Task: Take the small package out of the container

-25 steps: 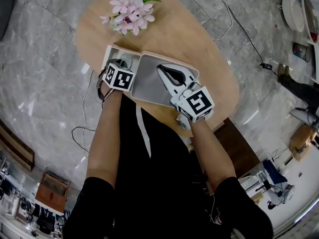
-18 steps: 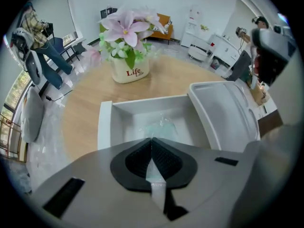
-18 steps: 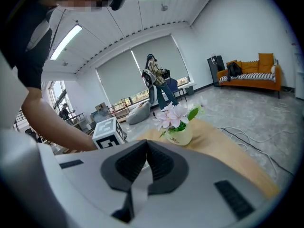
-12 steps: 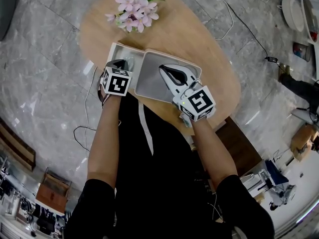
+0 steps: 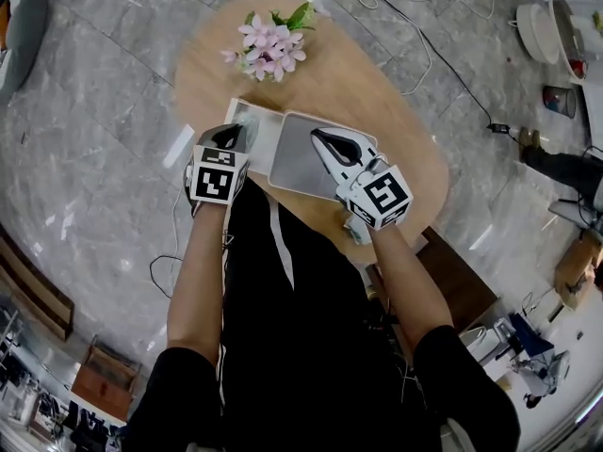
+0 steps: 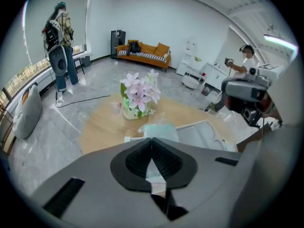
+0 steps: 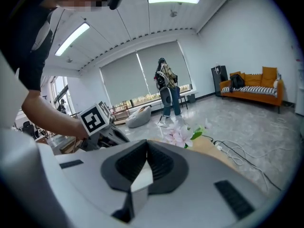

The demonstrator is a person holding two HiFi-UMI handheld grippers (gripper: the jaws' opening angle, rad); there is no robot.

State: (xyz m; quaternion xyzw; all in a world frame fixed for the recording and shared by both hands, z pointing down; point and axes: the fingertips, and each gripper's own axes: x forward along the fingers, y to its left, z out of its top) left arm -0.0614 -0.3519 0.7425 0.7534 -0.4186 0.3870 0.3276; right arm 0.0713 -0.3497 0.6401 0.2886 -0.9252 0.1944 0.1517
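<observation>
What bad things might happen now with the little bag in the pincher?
1. The left gripper pinches just a thin edge of the small package, a slippery-looking clear bag, so it might slip and drop back into the container.
2. The right gripper grips the open lid; if it lets go, the lid might flop onto the bag.
3. The flowers stand close behind; a big swing might knock them.

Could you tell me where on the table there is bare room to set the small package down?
The widest bare stretch of the table lies right of the flowers, beyond the open lid, out to the rim. A narrower strip runs left of the flowers. The near edge is crowded: container, lid, left tool and right tool.
</observation>
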